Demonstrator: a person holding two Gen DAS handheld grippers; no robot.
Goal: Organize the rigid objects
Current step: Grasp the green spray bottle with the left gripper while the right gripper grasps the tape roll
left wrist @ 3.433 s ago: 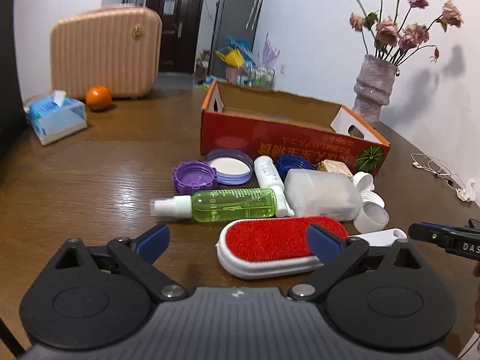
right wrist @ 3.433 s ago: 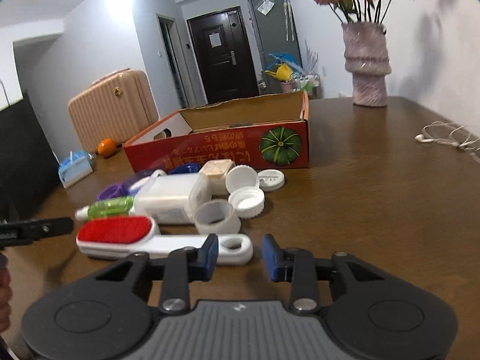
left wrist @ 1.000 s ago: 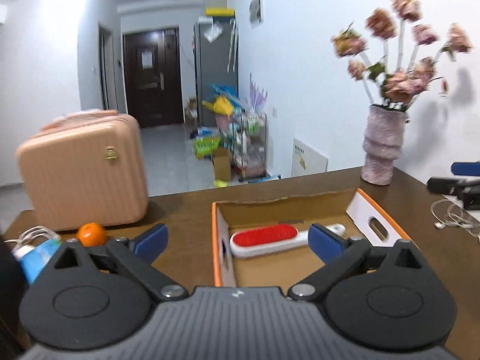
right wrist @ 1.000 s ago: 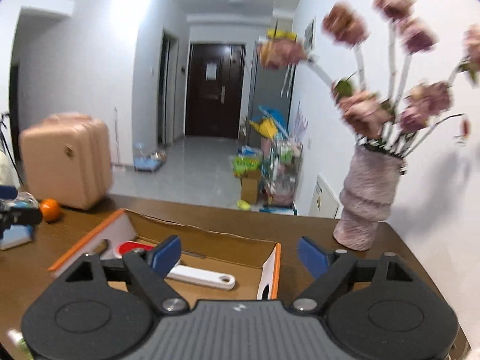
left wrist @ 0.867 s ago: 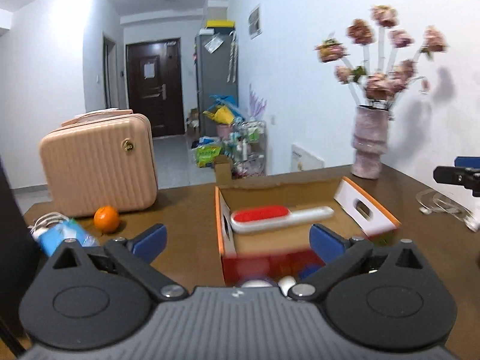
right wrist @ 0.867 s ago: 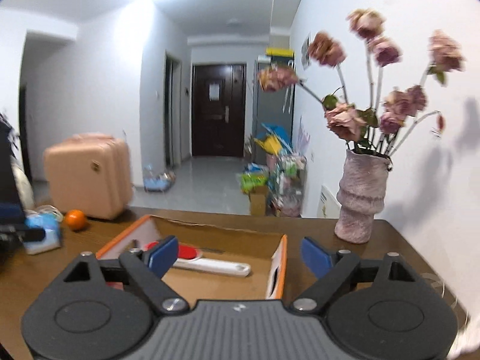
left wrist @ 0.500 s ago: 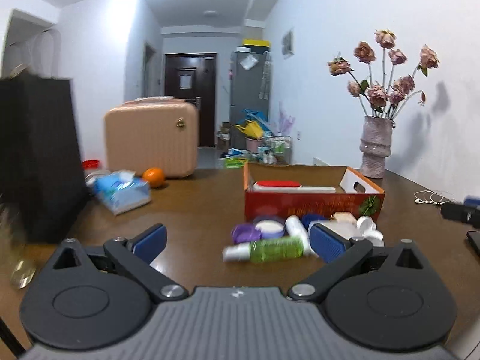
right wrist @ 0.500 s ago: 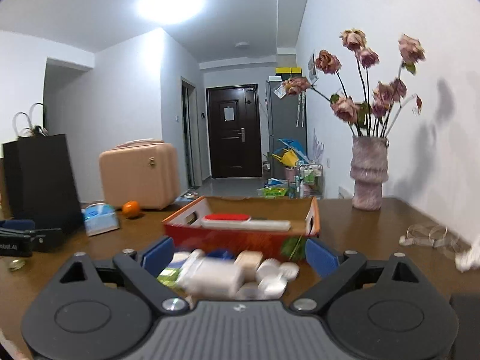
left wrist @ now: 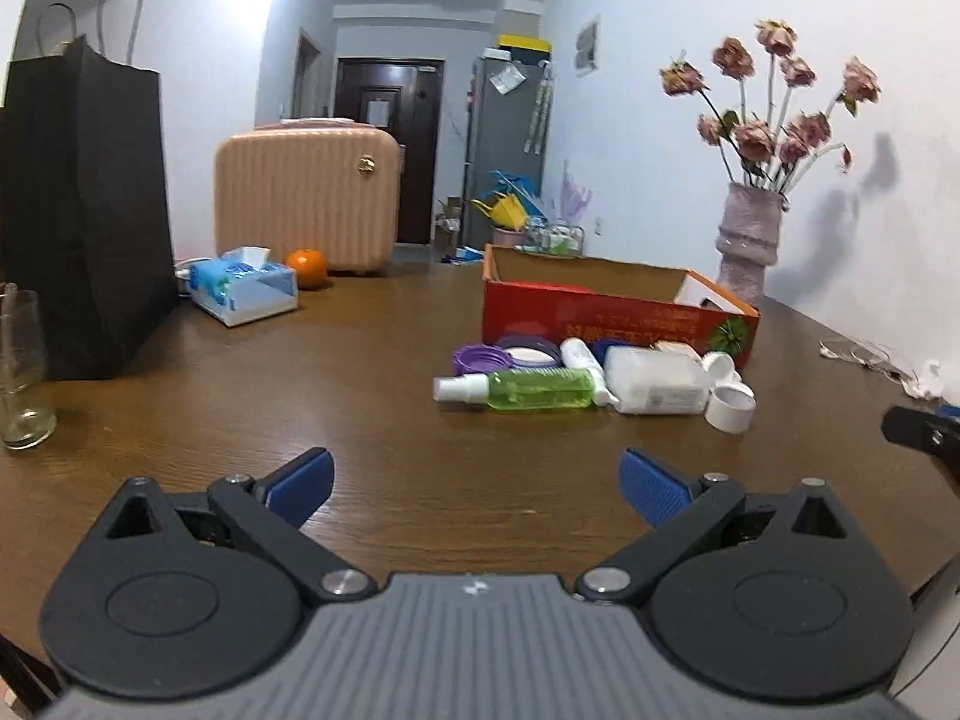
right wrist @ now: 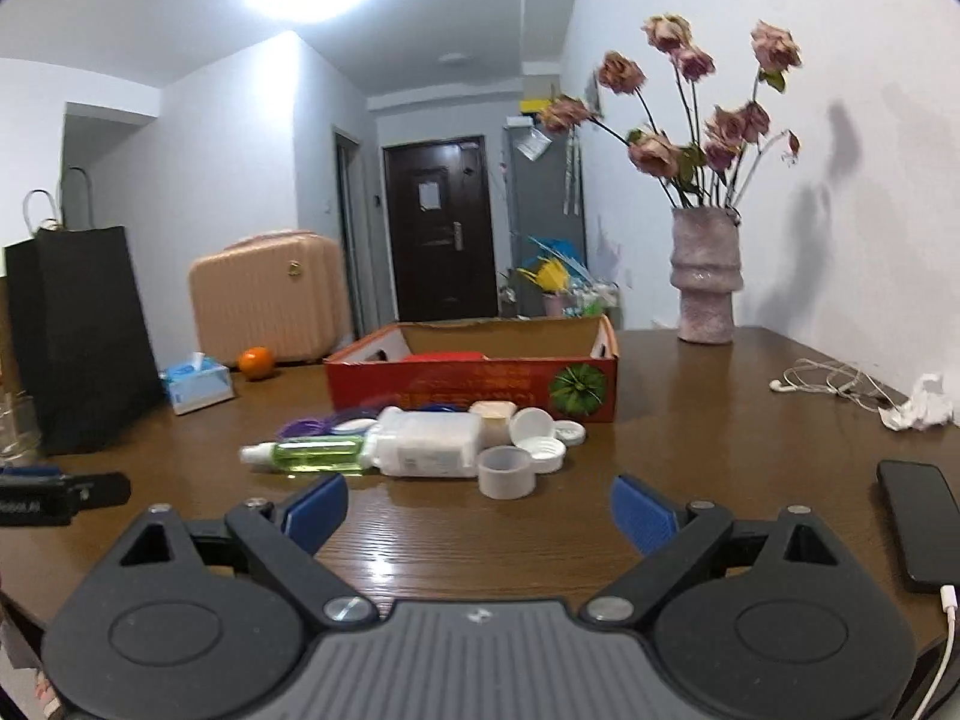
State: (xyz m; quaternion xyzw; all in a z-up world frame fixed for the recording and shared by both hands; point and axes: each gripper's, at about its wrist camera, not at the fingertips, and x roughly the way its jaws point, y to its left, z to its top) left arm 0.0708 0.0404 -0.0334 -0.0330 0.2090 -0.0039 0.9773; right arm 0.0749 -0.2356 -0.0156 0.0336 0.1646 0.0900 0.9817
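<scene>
A red cardboard box [left wrist: 612,315] stands on the brown table [left wrist: 360,420]; it also shows in the right wrist view [right wrist: 474,381], with the red lint brush [right wrist: 447,355] inside. In front of it lie a green spray bottle [left wrist: 522,389], a white plastic container [left wrist: 654,381], purple lids [left wrist: 477,357] and white caps [left wrist: 729,408]. The bottle [right wrist: 312,456], container [right wrist: 429,443] and caps [right wrist: 534,438] also show in the right wrist view. My left gripper [left wrist: 474,480] is open and empty, near the table's front. My right gripper [right wrist: 477,510] is open and empty, short of the pile.
A black paper bag [left wrist: 78,210], a glass [left wrist: 21,366], a tissue pack [left wrist: 243,285], an orange [left wrist: 307,268] and a pink suitcase [left wrist: 306,204] stand at the left. A vase of flowers [left wrist: 750,240] is at the back right. Earphones [right wrist: 828,384] and a phone [right wrist: 921,525] lie at the right.
The red lint brush has gone from the table into the box. Both grippers have pulled back from over the box to low near the table's front, open and empty.
</scene>
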